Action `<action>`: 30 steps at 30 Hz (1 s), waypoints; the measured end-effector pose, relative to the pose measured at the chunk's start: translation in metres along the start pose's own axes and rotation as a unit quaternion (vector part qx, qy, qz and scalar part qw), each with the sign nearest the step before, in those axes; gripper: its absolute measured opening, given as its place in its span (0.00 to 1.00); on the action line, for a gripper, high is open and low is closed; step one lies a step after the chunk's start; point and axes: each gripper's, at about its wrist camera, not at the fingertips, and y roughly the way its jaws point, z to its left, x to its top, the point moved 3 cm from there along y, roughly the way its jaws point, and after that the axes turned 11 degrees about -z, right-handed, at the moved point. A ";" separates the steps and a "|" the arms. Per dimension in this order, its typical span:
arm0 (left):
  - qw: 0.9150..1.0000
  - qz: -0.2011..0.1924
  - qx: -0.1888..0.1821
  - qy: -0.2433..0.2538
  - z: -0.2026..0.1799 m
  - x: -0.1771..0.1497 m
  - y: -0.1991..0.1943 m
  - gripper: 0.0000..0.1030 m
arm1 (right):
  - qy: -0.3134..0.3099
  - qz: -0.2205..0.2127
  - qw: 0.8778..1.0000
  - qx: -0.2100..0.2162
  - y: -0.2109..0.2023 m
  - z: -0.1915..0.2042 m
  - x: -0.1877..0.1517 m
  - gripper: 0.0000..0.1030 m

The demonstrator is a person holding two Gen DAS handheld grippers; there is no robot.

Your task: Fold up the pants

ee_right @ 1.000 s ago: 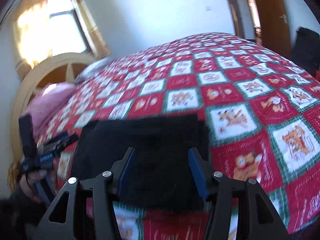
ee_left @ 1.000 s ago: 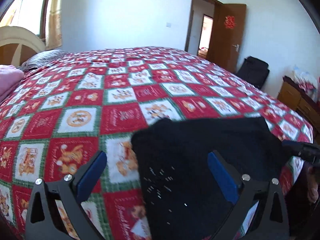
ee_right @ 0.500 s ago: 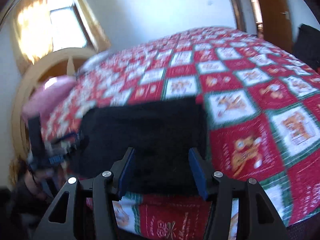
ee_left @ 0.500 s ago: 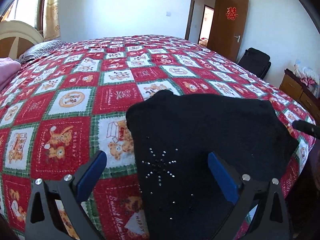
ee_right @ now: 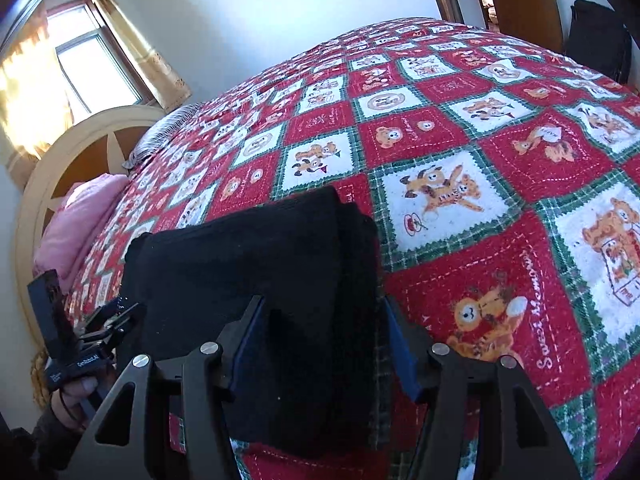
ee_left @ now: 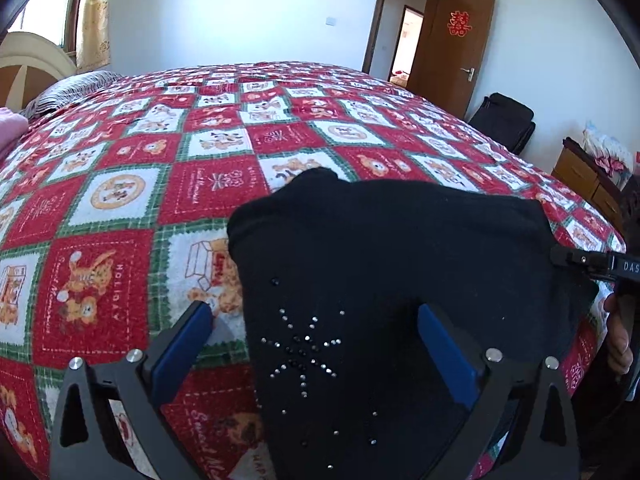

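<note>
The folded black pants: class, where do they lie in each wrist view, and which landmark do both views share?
Left wrist: black pants lie lower centre-right, between the open tool's fingers.
Right wrist: pants lie lower centre-left.
Shared landmark: striped pillow at the headboard.

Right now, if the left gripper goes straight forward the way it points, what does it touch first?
Most likely the folded black pants: the left gripper is open with the fabric lying between its fingers and ahead. Its height above the cloth is unclear.
</note>
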 end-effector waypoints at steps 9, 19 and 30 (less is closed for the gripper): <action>1.000 0.003 -0.010 -0.012 0.003 -0.001 0.001 1.00 | -0.003 0.003 1.000 0.000 0.005 -0.001 -0.003 0.58; 0.998 -0.019 -0.062 -0.020 -0.002 0.001 -0.009 0.65 | -0.014 0.001 0.999 0.039 0.001 0.013 -0.006 0.31; 0.991 -0.032 -0.104 -0.072 0.013 0.011 -0.023 0.14 | -0.068 -0.053 0.995 0.049 -0.033 0.055 0.004 0.26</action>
